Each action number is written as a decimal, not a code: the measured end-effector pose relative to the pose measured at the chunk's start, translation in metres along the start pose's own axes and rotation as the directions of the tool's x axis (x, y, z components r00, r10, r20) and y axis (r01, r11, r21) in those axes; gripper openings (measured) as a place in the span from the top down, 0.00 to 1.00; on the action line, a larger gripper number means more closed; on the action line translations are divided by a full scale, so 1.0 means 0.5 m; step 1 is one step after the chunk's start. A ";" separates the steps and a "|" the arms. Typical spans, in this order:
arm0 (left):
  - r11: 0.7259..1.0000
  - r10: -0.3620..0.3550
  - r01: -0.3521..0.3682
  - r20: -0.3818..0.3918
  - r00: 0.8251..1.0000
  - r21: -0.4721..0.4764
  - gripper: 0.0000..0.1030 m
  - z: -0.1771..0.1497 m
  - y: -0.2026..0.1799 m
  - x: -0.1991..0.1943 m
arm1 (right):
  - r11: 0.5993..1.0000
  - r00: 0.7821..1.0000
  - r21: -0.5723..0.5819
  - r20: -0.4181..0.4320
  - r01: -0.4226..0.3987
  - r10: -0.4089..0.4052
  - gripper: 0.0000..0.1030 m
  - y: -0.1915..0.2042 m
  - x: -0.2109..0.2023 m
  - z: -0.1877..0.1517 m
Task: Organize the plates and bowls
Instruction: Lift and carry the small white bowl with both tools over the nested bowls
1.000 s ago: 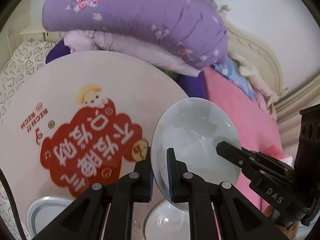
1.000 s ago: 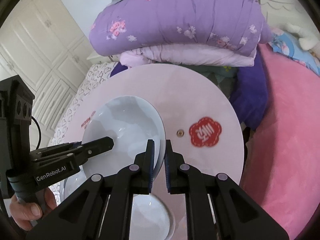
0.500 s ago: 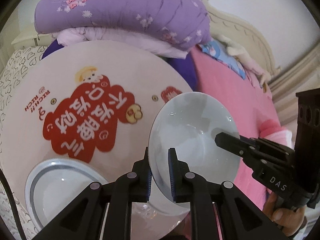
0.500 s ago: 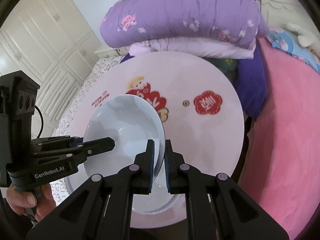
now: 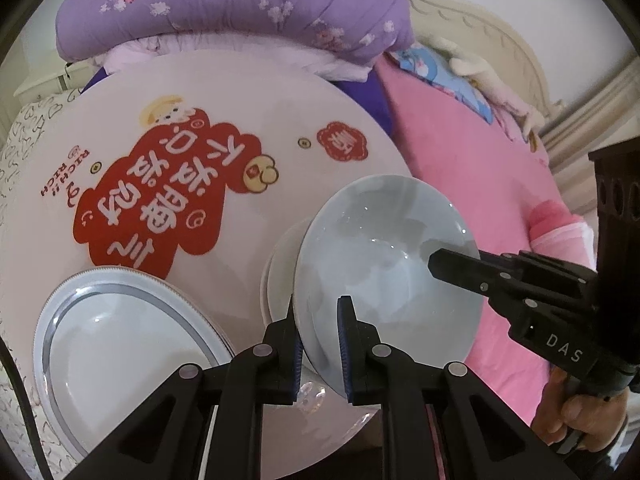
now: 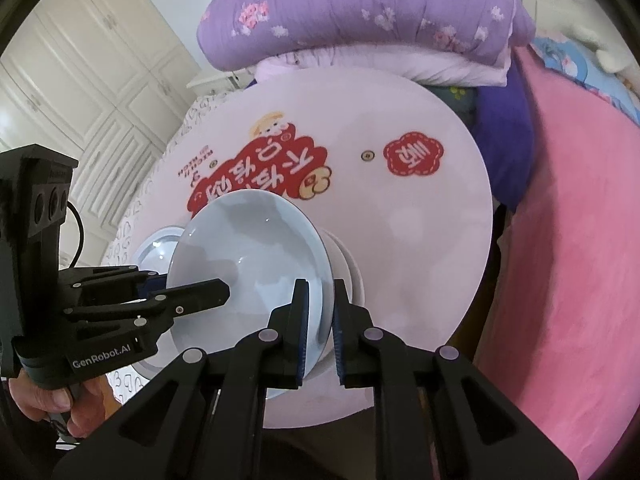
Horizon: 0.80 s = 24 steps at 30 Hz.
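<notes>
**Pale blue bowl held by two grippers over a second bowl**

Pale blue and shiny, the bowl (image 5: 384,264) is held up in the air above the round pink worktop (image 5: 248,92). It is tipped on its side, so its open face is seen from both cameras. Its rim is pinched on one side by the left hand-held gripper (image 5: 318,336), whose fingers are clamped on the edge. The other side of the rim is pinched the same way by the right hand-held gripper (image 6: 318,320). In the right wrist view the bowl (image 6: 248,264) is seen with the left hand-held gripper (image 6: 192,296) reaching in across its face.

Just under the tipped bowl, a white bowl (image 5: 280,272) is seen on the worktop, near the front edge. It cannot be told if the two bowls are touching. To the left of them a plate (image 5: 120,340) with a grey ring is laid flat on the worktop.

A big red sticker (image 5: 160,200) with white letters is seen in the middle of the worktop, and a small red sticker (image 5: 342,140) farther back.

Behind the worktop a purple flowered quilt (image 5: 240,4) is piled up. A pink blanket (image 5: 460,152) is spread on the right, and white cupboard doors (image 6: 88,60) are seen at the left in the right wrist view.
</notes>
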State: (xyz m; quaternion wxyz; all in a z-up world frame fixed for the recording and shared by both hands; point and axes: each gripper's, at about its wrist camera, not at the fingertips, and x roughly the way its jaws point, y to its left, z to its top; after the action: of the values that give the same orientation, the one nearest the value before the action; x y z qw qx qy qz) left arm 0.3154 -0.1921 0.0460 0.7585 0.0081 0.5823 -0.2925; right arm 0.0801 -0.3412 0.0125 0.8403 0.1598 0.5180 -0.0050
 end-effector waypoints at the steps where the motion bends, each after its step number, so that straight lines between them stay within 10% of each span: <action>1: 1.000 0.003 -0.003 -0.003 1.000 0.002 0.89 -0.003 -0.002 0.003 | 1.000 1.000 0.001 -0.003 0.000 0.000 0.88 0.000 0.002 -0.002; 16: 0.998 0.044 -0.044 0.012 0.999 0.036 0.87 -0.025 -0.010 0.020 | 1.000 1.000 -0.006 -0.020 0.007 -0.008 0.88 -0.002 0.017 -0.010; 24: 0.999 0.011 -0.011 0.007 1.000 0.037 0.68 -0.025 -0.007 0.024 | 1.000 1.000 -0.025 -0.029 0.011 -0.012 0.85 0.005 0.021 -0.013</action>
State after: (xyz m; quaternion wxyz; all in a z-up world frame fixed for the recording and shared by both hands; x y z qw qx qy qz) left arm 0.3047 -0.1960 0.0324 0.7617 0.0244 0.5743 -0.2989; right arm 0.0797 -0.3355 0.0013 0.8346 0.1464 0.5311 -0.0013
